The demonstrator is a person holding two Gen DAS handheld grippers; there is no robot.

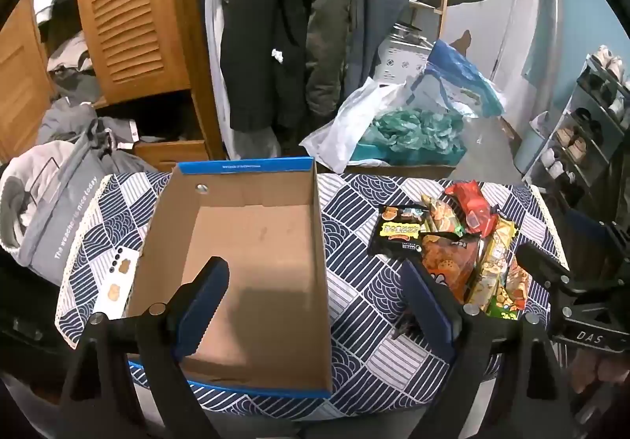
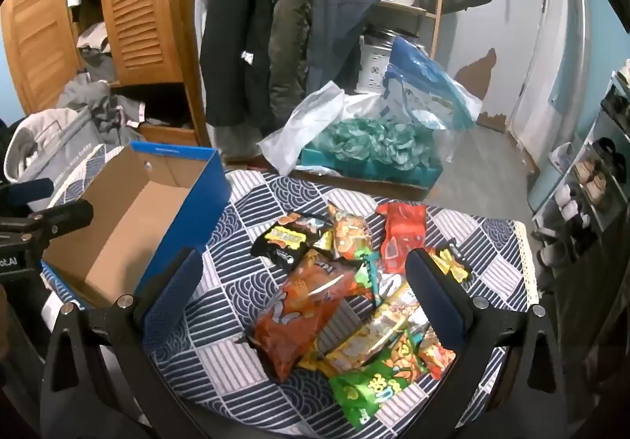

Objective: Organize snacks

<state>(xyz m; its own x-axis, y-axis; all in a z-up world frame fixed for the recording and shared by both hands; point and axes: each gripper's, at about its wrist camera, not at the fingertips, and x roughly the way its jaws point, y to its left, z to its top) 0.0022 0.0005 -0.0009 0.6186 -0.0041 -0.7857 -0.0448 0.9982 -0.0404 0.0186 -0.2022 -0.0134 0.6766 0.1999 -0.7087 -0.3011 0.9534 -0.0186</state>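
Note:
An empty cardboard box (image 1: 256,242) with blue outer walls stands on the patterned tablecloth (image 1: 366,293). My left gripper (image 1: 315,269) hangs open over the box's right wall, holding nothing. To the right lies a pile of snack packets (image 1: 453,242): a black one (image 1: 397,230), a red one (image 1: 474,208), orange and yellow ones. In the right wrist view my right gripper (image 2: 303,262) stands open above that pile, around an orange packet (image 2: 303,305) without touching it. A green packet (image 2: 374,384) lies nearest me. The box (image 2: 130,226) sits left of the pile. The right gripper (image 1: 551,269) also shows at the left view's right edge.
A white card with bear stickers (image 1: 118,281) lies left of the box. Beyond the table are a wooden louvred wardrobe (image 1: 130,6), hanging coats (image 1: 275,25), plastic bags on the floor (image 1: 393,124) and a shoe rack (image 1: 582,132) at the right. A grey bag (image 1: 51,218) sits at the left.

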